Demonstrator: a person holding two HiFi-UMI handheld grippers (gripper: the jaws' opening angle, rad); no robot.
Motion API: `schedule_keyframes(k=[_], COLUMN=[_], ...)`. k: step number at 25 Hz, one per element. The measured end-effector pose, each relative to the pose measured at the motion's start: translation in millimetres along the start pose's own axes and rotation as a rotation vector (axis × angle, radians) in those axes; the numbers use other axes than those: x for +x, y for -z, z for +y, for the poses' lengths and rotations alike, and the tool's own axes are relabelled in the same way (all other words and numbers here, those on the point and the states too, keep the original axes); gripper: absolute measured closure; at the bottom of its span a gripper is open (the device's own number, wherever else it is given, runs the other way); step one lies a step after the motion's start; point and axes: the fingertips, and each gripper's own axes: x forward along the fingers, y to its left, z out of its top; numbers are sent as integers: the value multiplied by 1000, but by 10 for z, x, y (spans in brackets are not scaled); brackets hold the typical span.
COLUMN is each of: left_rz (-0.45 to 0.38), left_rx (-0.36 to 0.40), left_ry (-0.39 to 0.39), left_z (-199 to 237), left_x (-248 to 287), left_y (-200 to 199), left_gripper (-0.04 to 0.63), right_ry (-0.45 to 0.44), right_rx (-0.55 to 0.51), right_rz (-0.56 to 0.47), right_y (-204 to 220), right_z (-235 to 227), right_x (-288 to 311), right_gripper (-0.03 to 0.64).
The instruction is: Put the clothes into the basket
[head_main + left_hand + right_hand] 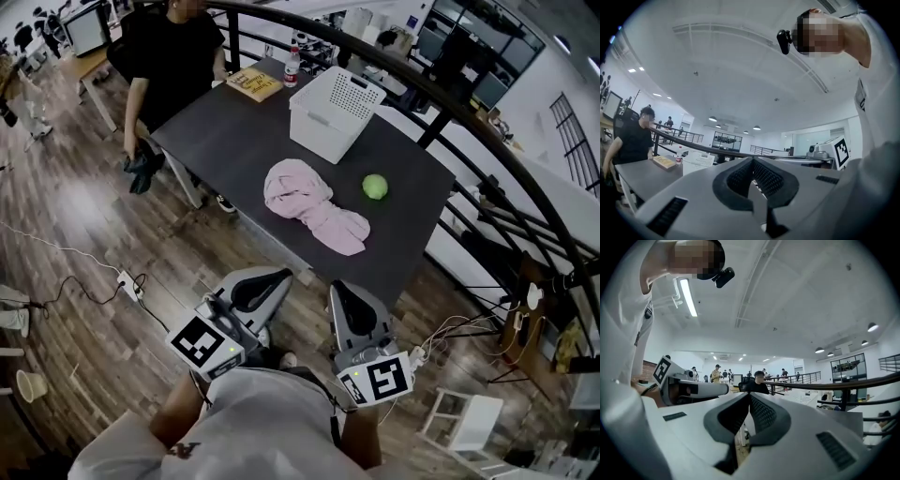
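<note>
A crumpled pink garment (314,211) lies in the middle of the dark table (234,141). Behind it, at the table's far side, stands the white perforated basket (333,112), also seen in the left gripper view (698,164). Both grippers hang in front of the table's near edge, well short of the garment. My left gripper (277,275) is shut and holds nothing; in its own view its jaws (753,161) meet at the tip. To its right, my right gripper (339,286) is shut and empty too (749,395).
A green ball (375,187) lies right of the garment. A book (253,84) and a bottle (292,67) sit at the far left corner, where a person in black (173,56) stands. A black railing (450,103) runs behind the table. Cables and a power strip (129,286) lie on the wooden floor.
</note>
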Motion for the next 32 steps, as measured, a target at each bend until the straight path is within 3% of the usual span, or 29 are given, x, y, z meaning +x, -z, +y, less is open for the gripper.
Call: schedule_keyframes(k=[12,32], left_rz=[16,29], left_rx=[-18,-15], left_ry=[56,-21], left_z=[319,637], left_x=[302,1359], left_y=[61,74], left_gripper=[592,592], right_ry=[43,-69], right_rx=[21,41], right_rz=[33,5], right_y=[133,135], right_z=[-209,-1239], right_x=[292,771], right_gripper=[597,597])
